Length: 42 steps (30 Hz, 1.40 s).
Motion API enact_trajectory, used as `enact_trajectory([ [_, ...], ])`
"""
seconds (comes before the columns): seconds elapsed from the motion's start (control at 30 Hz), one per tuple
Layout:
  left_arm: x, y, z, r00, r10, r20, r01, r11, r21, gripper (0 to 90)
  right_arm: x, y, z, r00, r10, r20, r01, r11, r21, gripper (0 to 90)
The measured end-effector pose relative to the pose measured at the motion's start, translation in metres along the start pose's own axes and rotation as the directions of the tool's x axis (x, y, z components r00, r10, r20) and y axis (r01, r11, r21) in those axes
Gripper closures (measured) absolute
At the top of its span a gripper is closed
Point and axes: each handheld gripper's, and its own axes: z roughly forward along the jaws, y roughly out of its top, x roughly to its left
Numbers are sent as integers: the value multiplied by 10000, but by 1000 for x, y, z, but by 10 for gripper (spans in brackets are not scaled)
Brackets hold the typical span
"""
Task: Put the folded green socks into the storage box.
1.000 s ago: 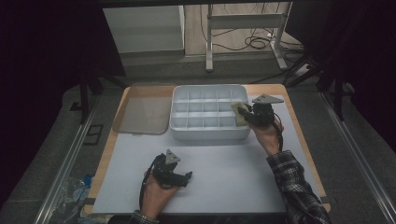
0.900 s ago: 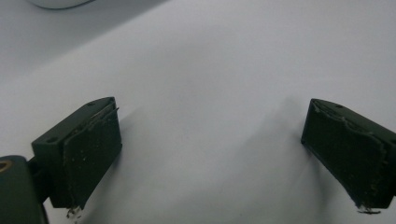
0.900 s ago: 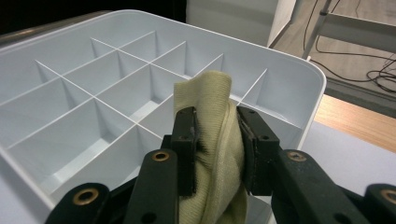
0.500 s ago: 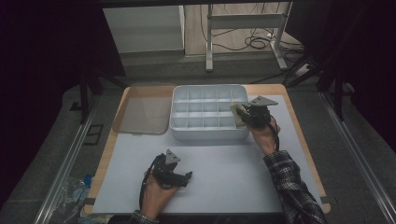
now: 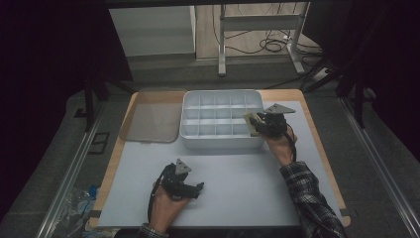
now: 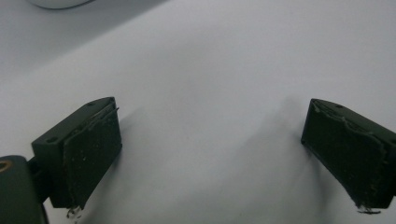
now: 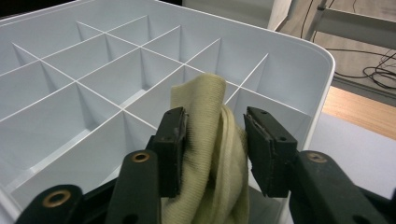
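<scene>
Two black jaws of right gripper (image 7: 212,144) clamp folded ribbed yellowish cloth (image 7: 210,140), soft, bunched, lower end cut off. Cloth sits over right-end compartment of white plastic divided organizer tray (image 7: 299,51). Left gripper (image 6: 210,154): worn rubbery pads wide apart above matte white table (image 6: 210,56).

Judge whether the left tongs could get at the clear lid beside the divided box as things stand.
Probably yes. The left tongs rest open and empty on the white mat, and bare mat lies between them and the clear lid, which is left of the divided box.
</scene>
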Motion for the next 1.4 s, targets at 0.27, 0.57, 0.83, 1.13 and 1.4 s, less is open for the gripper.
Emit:
enact_trajectory([
  [0.27, 0, 0, 0, 10000, -4, 0, 4, 10000, -6, 46, -4, -6, -6, 9995, 290, -140, -291, 9996, -36, 516],
  [0.57, 0, 0, 0, 10000, -1, -3, 1, 10000, -2, 46, -3, -7, -12, 9993, 252, -278, -255, 9996, -92, 514],
  [0.83, 0, 0, 0, 10000, 3, -1, -3, 10000, 2, 46, 2, 2, -8, 9988, 38, -479, -47, 9998, -186, 450],
  [1.13, 0, 0, 0, 10000, 6, 0, -6, 10000, 1, 46, 5, 3, 2, 9991, -67, -412, 86, 9989, 457, 748],
  [1.4, 0, 0, 0, 10000, 3, -4, -3, 10000, 0, 46, 3, -6, -7, 9988, 67, -491, -26, 9964, 846, 774],
])
